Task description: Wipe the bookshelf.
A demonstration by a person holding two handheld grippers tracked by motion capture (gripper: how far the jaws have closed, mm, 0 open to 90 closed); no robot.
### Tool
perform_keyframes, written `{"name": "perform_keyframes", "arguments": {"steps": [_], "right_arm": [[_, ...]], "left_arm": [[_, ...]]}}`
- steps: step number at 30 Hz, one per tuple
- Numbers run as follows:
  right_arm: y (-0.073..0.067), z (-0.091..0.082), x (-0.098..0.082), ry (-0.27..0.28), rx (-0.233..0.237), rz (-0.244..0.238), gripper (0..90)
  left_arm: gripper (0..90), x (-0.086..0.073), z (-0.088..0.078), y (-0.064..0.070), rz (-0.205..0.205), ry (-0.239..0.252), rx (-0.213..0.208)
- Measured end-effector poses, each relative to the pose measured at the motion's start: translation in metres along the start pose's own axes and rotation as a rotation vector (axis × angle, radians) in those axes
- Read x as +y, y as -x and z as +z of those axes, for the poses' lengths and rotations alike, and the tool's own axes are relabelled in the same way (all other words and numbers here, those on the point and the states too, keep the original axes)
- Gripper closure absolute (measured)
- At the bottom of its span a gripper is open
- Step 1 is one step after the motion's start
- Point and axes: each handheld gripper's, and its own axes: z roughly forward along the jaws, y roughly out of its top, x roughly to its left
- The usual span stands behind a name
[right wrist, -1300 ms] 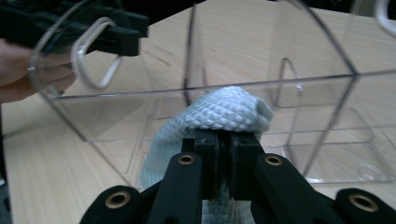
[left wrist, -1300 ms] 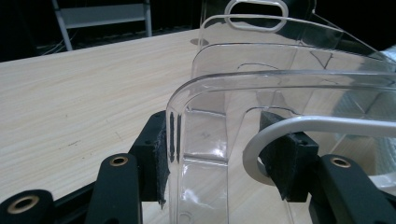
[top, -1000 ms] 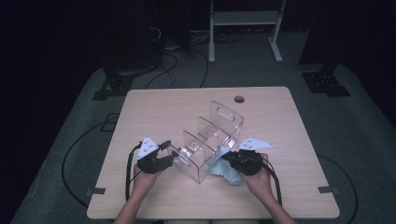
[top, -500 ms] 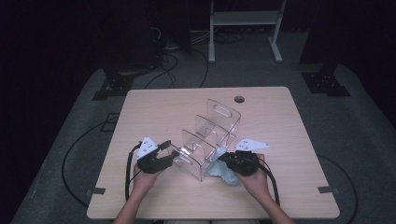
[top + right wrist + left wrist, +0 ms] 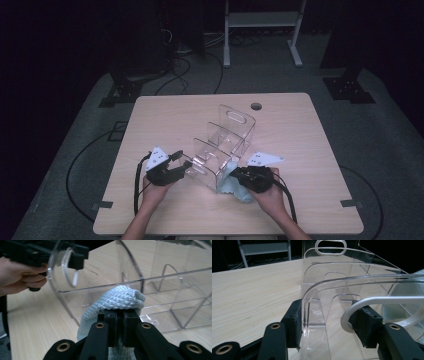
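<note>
Clear acrylic organizer [image 5: 224, 145] standing near the middle of the wooden table [image 5: 165, 115], toward the person's side, with several upright dividers and an oval handle cutout at the far end. Left gripper [image 5: 176, 166] clenched on the near end wall of the organizer, one black pad [image 5: 297, 325] outside the wall, the other against the white rim of the handle opening [image 5: 347, 320] inside. Right gripper [image 5: 235, 175] squeezed tight on a light blue cloth [image 5: 234, 186], jaws almost touching, with the folded cloth [image 5: 117, 301] bulging above the pads and pressed against the long clear side wall [image 5: 160, 285] of the organizer. Rest of the cloth hanging down to the table just beside the organizer's near right corner. Both hands low at the near edge of the table, with black cables [image 5: 136, 185] trailing back from the grippers.
</note>
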Motion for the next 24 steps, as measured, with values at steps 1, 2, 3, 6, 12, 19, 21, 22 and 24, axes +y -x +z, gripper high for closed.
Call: {"name": "perform_keyframes", "arguments": {"steps": [1, 2, 3, 6, 12, 19, 21, 22, 24], "right_arm": [[0.002, 0.0, 0.0, -0.001, -0.002, 0.008, 84.2], [0.001, 0.0, 0.0, 0.0, -0.004, 0.006, 84.2], [-0.002, 0.0, 0.0, -0.002, -0.008, -0.004, 84.2], [-0.016, 0.0, -0.002, -0.012, 0.02, -0.023, 84.2], [-0.028, 0.003, -0.003, -0.028, 0.055, -0.067, 84.1], [0.0, 0.005, -0.004, -0.019, -0.018, -0.005, 84.2], [0.0, 0.006, -0.006, -0.023, -0.013, 0.002, 84.3], [-0.003, 0.007, -0.006, -0.028, -0.005, -0.003, 84.2], [-0.011, 0.007, -0.007, -0.036, 0.012, -0.012, 84.2]], "left_arm": [[45.5, 0.0, 0.0, 0.0, -0.001, 0.001, 0.0], [45.4, 0.0, 0.0, 0.0, 0.0, 0.0, 0.0], [45.4, 0.0, 0.0, 0.0, 0.0, 0.0, 0.001], [45.4, 0.0, 0.001, 0.0, 0.001, 0.001, 0.005], [45.5, 0.0, -0.001, -0.002, 0.0, 0.003, -0.001], [45.7, 0.0, -0.001, -0.002, -0.002, 0.004, -0.004], [45.7, 0.0, -0.001, -0.002, -0.001, 0.002, -0.002], [45.6, 0.0, 0.0, -0.002, -0.001, 0.002, -0.001], [45.6, 0.0, 0.0, -0.002, 0.0, 0.001, 0.002]]}}
